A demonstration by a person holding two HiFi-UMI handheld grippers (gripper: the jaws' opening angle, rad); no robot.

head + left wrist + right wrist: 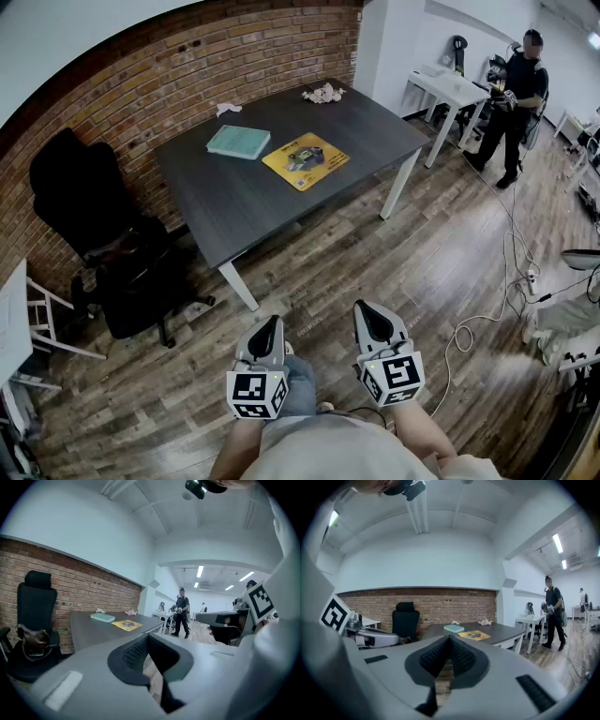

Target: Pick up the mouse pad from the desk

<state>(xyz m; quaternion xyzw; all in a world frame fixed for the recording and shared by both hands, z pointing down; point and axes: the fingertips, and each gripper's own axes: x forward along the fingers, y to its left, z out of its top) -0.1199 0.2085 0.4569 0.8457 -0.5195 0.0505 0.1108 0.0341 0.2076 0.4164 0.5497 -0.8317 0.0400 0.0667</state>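
A yellow mouse pad with a dark picture lies flat on the dark grey desk, towards its far right part; it also shows as the mouse pad and the mouse pad in the two gripper views. My left gripper and right gripper hang side by side over the wooden floor, well short of the desk. Both are shut with nothing between the jaws, and both point almost level at the desk. In its own view each shows closed: left gripper, right gripper.
A teal book lies left of the pad, with crumpled paper at the desk's far corner. A black office chair stands left of the desk by the brick wall. A person stands at the white table far right. Cables trail over the floor.
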